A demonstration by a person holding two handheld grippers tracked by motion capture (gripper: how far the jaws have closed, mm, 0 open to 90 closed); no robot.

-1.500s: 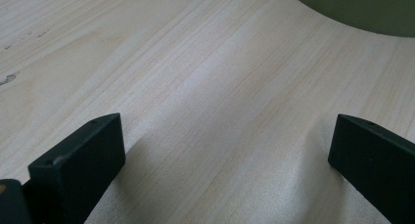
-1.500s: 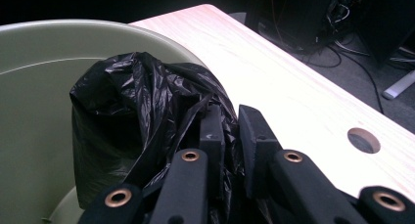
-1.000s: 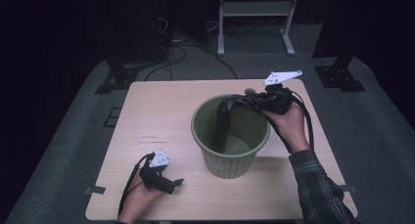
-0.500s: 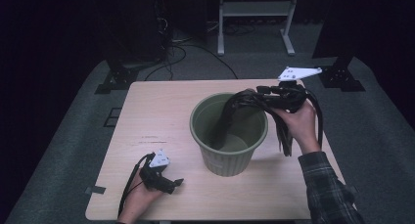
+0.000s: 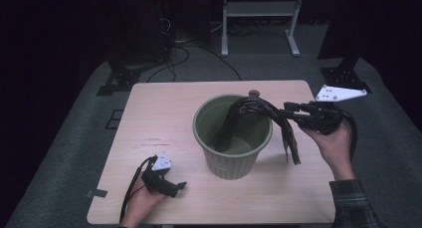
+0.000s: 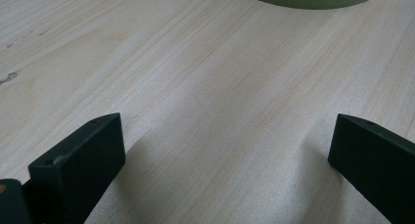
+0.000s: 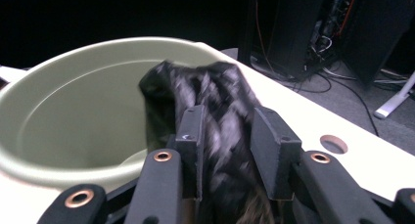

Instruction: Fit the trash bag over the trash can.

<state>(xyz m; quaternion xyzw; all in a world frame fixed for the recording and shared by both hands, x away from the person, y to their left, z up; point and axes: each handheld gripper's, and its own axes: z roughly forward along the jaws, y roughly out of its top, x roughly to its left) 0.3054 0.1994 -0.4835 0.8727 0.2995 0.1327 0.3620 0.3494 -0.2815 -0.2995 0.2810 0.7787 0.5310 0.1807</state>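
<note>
A green plastic bin (image 5: 234,163) stands in the middle of the wooden table (image 5: 164,113). A black plastic bag (image 5: 259,111) runs from inside the bin up over its right rim, and one end hangs down beside the bin. My right gripper (image 5: 288,110) is to the right of the bin, level with the rim, shut on the bunched bag. Its jaws have just been opening a little, and the bag (image 7: 195,82) still sits pinched between them at the right gripper (image 7: 227,116). My left gripper (image 5: 176,187) rests open on the table at the front left. Bare wood lies between its jaws at the left gripper (image 6: 227,131).
A round hole (image 7: 334,144) is cut in the table near its far edge. Dark stand bases (image 5: 343,78) and cables lie on the grey floor behind the table. A white rack (image 5: 259,9) stands farther back.
My right gripper has moved to the right, away from the bin, and has drawn the black bag out over the rim. The left gripper has stayed still.
</note>
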